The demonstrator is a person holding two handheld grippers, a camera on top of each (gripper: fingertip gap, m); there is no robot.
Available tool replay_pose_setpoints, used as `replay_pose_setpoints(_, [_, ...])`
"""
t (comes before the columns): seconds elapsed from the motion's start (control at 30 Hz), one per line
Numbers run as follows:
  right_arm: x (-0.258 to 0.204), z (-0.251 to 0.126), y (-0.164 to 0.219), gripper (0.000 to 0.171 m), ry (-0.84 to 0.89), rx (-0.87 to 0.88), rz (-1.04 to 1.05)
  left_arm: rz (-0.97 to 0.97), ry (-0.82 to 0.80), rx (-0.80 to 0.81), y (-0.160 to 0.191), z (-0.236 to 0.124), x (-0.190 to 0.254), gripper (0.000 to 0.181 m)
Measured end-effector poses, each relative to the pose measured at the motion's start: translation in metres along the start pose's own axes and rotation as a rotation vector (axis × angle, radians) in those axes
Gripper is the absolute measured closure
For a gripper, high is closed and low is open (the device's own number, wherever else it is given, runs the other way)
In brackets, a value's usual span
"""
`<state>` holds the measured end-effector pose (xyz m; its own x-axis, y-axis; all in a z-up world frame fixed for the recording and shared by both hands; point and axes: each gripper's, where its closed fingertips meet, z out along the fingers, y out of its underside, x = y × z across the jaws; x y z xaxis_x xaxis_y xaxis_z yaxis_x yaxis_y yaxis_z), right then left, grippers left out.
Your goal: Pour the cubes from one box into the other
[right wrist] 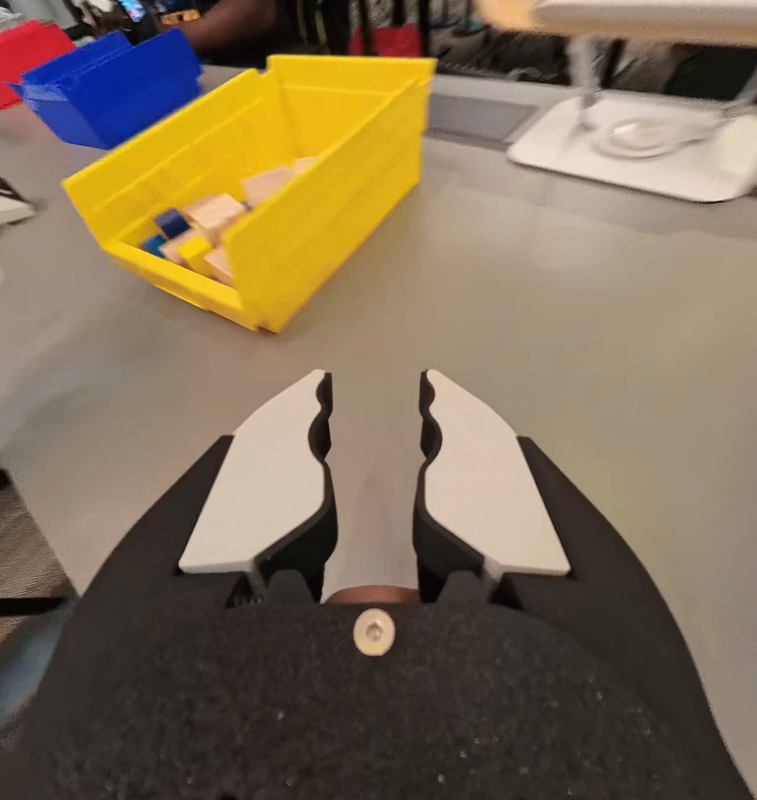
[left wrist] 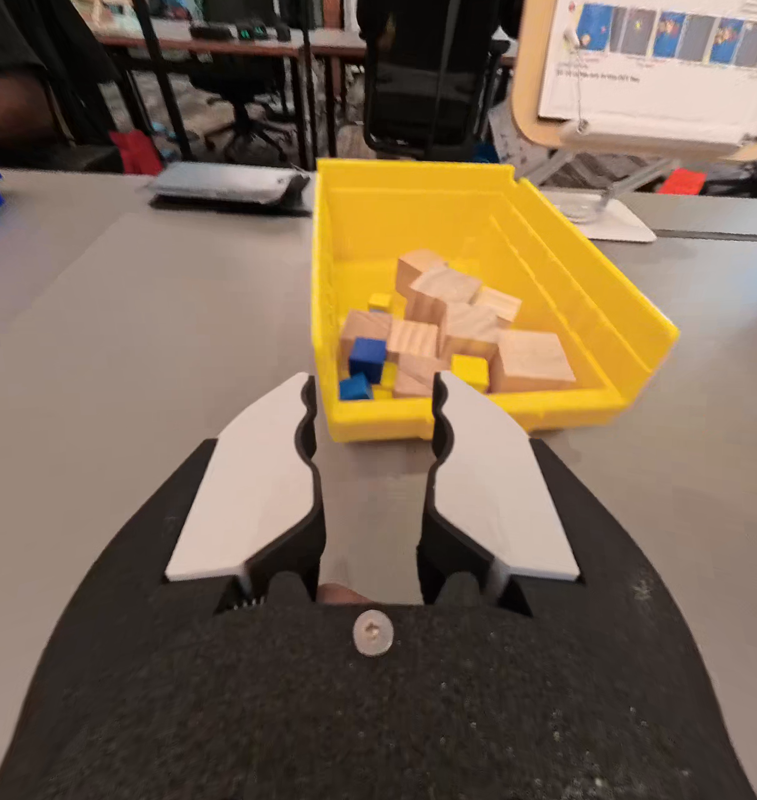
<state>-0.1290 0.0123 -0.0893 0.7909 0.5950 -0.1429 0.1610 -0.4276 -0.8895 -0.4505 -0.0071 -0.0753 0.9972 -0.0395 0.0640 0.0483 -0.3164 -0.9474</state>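
A yellow plastic box (left wrist: 584,268) stands on the grey table and holds several cubes (left wrist: 454,329): plain wooden, blue and yellow ones. My left gripper (left wrist: 373,385) is open and empty, with its tips at the box's low front lip. In the right wrist view the same yellow box (right wrist: 324,208) stands ahead to the left with the cubes (right wrist: 212,216) inside. A blue box (right wrist: 108,95) stands behind it at the far left. My right gripper (right wrist: 375,381) is open and empty above bare table, well short of the yellow box.
A red box (right wrist: 13,60) sits behind the blue one. A white stand base (right wrist: 645,156) lies at the far right of the table. A grey flat device (left wrist: 229,186) lies at the table's far edge. Chairs and desks stand beyond the table.
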Motion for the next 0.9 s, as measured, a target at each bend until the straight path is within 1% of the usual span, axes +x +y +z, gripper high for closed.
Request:
replay_pose_setpoints(0.07, [0.049, -0.047, 0.015, 0.129, 0.114, 0.021, -0.04, -0.06, 0.054, -0.017, 0.017, -0.01, 0.017, 0.13])
replay_pose_setpoints(0.13, [0.099, -0.093, 0.033, 0.129, 0.245, 0.055, -0.039, -0.106, 0.078, -0.044, 0.036, -0.018, 0.029, 0.13])
replay_pose_setpoints(0.23, [0.169, -0.155, 0.065, 0.129, 0.42, 0.087, 0.082, -0.107, 0.052, -0.096, 0.058, -0.025, 0.041, 0.131])
replay_pose_setpoints(0.27, [0.186, -0.169, 0.071, 0.129, 0.439, 0.101, 0.118, -0.081, 0.048, -0.094, 0.058, -0.025, 0.046, 0.131])
replay_pose_setpoints(0.37, [0.232, -0.198, 0.075, 0.128, 0.53, 0.135, 0.164, -0.013, 0.007, -0.024, 0.043, -0.019, 0.049, 0.136])
replay_pose_setpoints(0.43, [0.25, -0.208, 0.078, 0.125, 0.597, 0.163, 0.163, -0.025, 0.036, -0.035, 0.044, -0.01, 0.053, 0.136])
replay_pose_setpoints(0.47, [0.255, -0.211, 0.077, 0.119, 0.618, 0.19, 0.18, -0.029, 0.046, -0.058, 0.048, -0.005, 0.053, 0.135])
replay_pose_setpoints(0.53, [0.255, -0.215, 0.073, 0.119, 0.608, 0.256, 0.224, -0.028, 0.045, -0.079, 0.051, 0.001, 0.051, 0.135])
replay_pose_setpoints(0.6, [0.252, -0.215, 0.068, 0.123, 0.582, 0.3, 0.249, -0.007, 0.032, -0.083, 0.052, 0.003, 0.049, 0.135])
replay_pose_setpoints(0.73, [0.249, -0.211, 0.074, 0.124, 0.574, 0.272, 0.252, 0.002, 0.014, -0.092, 0.055, 0.001, 0.045, 0.136])
replay_pose_setpoints(0.9, [0.233, -0.202, 0.072, 0.123, 0.5, 0.285, 0.283, -0.017, 0.058, -0.101, 0.057, -0.003, 0.05, 0.136])
